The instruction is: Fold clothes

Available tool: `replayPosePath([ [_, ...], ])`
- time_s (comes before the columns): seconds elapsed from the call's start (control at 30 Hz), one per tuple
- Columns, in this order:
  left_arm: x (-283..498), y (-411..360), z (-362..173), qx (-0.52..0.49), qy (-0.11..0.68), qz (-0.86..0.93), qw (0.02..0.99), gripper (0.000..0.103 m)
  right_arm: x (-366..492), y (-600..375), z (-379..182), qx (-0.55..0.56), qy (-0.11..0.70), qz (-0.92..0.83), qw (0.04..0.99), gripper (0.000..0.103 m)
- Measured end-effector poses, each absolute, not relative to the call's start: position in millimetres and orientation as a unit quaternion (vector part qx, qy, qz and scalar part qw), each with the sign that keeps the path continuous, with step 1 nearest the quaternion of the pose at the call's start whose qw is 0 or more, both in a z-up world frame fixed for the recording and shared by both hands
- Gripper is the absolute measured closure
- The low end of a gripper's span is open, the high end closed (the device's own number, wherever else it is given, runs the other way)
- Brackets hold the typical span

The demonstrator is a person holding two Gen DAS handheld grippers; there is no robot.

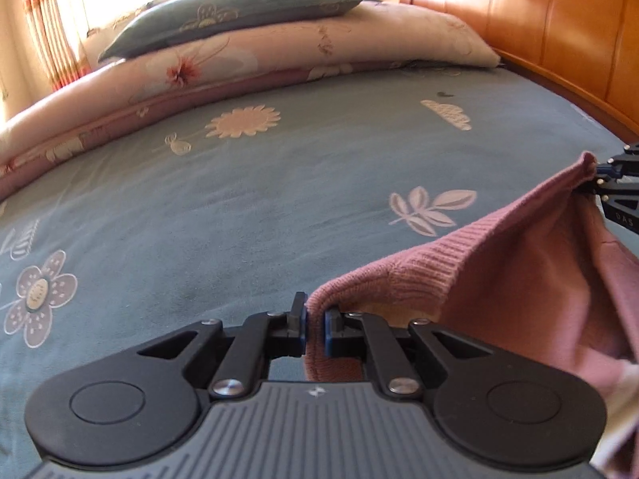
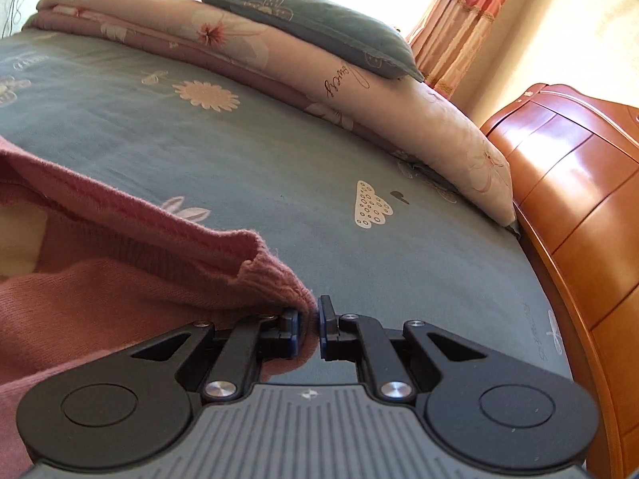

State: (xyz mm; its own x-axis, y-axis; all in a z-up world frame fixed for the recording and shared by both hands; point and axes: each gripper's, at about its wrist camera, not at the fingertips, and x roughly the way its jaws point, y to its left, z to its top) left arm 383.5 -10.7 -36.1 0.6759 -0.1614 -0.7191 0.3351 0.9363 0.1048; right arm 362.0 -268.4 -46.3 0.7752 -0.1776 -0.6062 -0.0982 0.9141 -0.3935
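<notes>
Holding the pink knit sweater (image 1: 499,279) up above the bed (image 1: 279,183), I have both sets of jaws pinching its ribbed edge (image 1: 431,263): my left gripper (image 1: 315,329) on one corner, my right gripper (image 2: 308,329) on the other, with the edge slack between them. The rest hangs toward me, out of view. No finished fold shows, so I judge the folding unfinished; whether this is a spreading-out or a mid-fold lift, I cannot tell.
</notes>
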Motion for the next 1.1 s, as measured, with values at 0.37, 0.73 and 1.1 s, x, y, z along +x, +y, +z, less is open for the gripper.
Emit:
replayPosePath([
  [0.37,446.6,-25.9,-102.7,0.107,0.406,-0.120,0.900,0.095,415.0,-276.6,-103.4,-0.173,0.360,-0.031,0.916,0.087],
  [0.73,397.3,-14.2,-63.9,0.129,0.421,-0.131,0.888,0.075,355.3,-280.9,-46.5,-0.144,0.350,-0.012,0.926,0.059],
  [1.1,288.9,17.0,-32.3,0.032,0.451,-0.165,0.876,0.061,230.9,-250.4,-3.9,-0.138,0.354,0.043,0.924,0.058],
])
